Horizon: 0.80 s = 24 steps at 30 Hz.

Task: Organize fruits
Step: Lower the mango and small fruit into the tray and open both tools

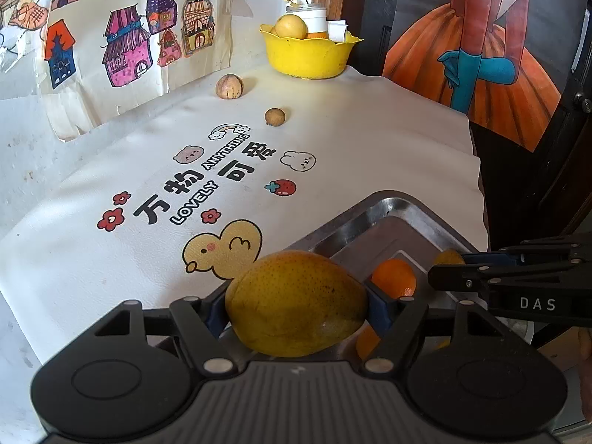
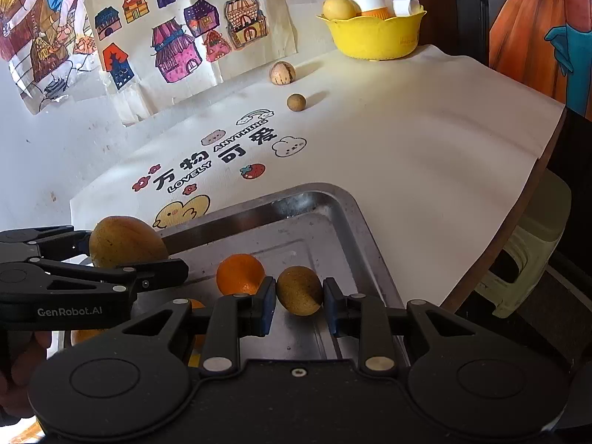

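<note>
We are delivering fruit: left claw [image 1: 296, 305] clamps the mango [image 1: 296, 301], right claw [image 2: 299, 303] clamps a brown fruit [image 2: 299, 290], both over the tray [image 2: 333, 199]; next, release inside it.

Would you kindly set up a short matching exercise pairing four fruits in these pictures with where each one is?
Things:
1. large yellow mango
2. small brown round fruit
3. orange citrus fruit
4. pale yellow round fruit

Places:
A. in the yellow plastic bowl
B. lying in the steel tray
C. between the right gripper's jaws
D. between the left gripper's jaws

Pairs: 1-D, 2-C, 3-B, 4-A
</note>
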Available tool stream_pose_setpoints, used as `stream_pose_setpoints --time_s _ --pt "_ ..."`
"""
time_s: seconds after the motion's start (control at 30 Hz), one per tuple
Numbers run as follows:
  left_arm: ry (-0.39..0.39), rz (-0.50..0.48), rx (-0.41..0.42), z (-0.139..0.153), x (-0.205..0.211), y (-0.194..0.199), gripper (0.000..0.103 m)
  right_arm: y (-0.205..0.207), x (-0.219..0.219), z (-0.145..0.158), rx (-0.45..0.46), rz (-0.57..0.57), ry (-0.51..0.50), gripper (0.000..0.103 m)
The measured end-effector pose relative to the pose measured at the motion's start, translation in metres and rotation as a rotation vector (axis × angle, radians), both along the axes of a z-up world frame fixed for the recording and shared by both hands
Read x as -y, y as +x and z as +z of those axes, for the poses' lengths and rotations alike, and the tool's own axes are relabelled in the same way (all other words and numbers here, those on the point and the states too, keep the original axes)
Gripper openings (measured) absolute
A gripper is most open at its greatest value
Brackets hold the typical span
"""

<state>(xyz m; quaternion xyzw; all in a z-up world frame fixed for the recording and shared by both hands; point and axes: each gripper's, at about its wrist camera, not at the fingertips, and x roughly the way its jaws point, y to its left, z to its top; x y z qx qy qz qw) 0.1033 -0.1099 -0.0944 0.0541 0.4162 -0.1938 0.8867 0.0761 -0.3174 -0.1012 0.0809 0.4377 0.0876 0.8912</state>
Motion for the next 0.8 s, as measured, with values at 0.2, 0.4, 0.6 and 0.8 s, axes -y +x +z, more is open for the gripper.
stream_pose_setpoints --time_s 0.2,0.4,0.6,0.8 --pt "0.006 0.001 -0.022 -0.0032 0.0014 -0.0019 0.076 0.0003 -0.0014 -0.0014 -0.006 0.006 0.004 0.03" --pt "0.007 0.011 -0.033 -0.0054 -0.0014 -0.0032 0.076 0.0018 -0.0011 -0.0031 -0.013 0.006 -0.001 0.031" --pt "0.009 0.02 -0.041 -0.0046 -0.0025 -0.0032 0.076 0.0021 -0.0019 -0.0016 -0.008 0.007 0.0 0.035" --pt "0.006 0.026 -0.033 -0.0022 -0.0039 -0.0035 0.081 0.002 -0.0027 -0.0007 -0.005 0.008 0.003 0.035"
